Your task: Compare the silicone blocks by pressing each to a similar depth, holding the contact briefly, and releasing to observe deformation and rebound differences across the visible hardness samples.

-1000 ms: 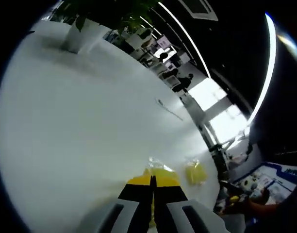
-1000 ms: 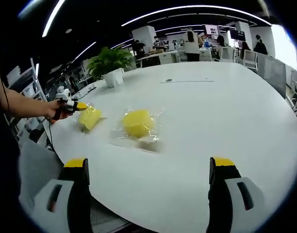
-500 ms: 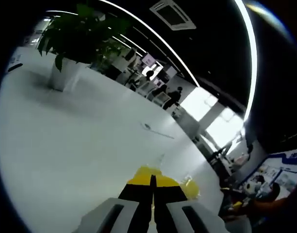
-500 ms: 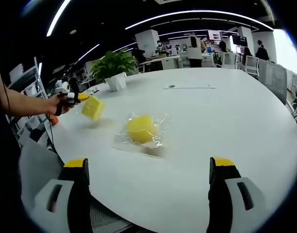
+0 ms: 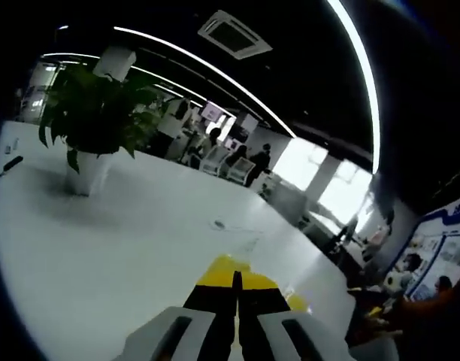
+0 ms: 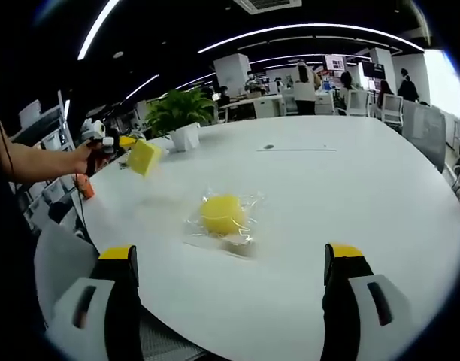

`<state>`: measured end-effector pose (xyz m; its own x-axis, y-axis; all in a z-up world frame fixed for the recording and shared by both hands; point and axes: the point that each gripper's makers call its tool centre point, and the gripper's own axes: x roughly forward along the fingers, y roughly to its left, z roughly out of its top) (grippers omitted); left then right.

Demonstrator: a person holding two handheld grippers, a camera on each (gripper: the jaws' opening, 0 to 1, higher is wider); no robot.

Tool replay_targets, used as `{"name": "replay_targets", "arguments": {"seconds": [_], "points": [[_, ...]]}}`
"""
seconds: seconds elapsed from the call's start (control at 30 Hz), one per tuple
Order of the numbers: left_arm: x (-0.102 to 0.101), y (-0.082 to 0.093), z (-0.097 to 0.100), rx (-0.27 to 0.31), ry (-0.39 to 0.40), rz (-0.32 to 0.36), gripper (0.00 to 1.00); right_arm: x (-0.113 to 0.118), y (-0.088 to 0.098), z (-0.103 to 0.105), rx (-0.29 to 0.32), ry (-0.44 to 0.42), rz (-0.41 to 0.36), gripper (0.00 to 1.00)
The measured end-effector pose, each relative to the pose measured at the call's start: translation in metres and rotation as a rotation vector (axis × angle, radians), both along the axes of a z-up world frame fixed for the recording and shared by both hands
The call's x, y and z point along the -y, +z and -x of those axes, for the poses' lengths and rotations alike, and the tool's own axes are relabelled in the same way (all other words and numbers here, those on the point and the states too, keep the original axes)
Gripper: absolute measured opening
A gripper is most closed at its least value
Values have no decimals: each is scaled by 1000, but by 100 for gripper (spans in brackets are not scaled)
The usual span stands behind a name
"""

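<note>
A yellow square silicone block in clear wrap (image 6: 143, 157) is hanging tilted above the worktop; a yellow round silicone block in clear wrap (image 6: 222, 214) is lying flat on it.

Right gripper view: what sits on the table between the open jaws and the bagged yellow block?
Nothing: in the right gripper view, the white table is bare between the right gripper and the bagged yellow block.
</note>
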<state>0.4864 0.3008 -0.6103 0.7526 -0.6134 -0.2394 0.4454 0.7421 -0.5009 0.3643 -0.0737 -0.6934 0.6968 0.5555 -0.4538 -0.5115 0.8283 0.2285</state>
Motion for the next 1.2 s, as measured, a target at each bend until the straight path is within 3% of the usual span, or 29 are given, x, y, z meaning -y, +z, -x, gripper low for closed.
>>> {"name": "replay_targets", "arguments": {"seconds": [0.2,0.4,0.8,1.1,1.2], "points": [[-8,23,0,43,10,7,0,7,12,-12,34,-14,-9,96],[-15,51,3,98,5,-1,0,0,19,-13,45,0,-6,96],[-19,67,10,138,3,-54,0,-21,15,-15,43,67,10,96],[-10,85,16,178,-32,-50,0,-20,27,-24,58,68,-16,96],[-6,94,19,191,-42,-37,0,-29,29,-23,56,110,-26,96]]}}
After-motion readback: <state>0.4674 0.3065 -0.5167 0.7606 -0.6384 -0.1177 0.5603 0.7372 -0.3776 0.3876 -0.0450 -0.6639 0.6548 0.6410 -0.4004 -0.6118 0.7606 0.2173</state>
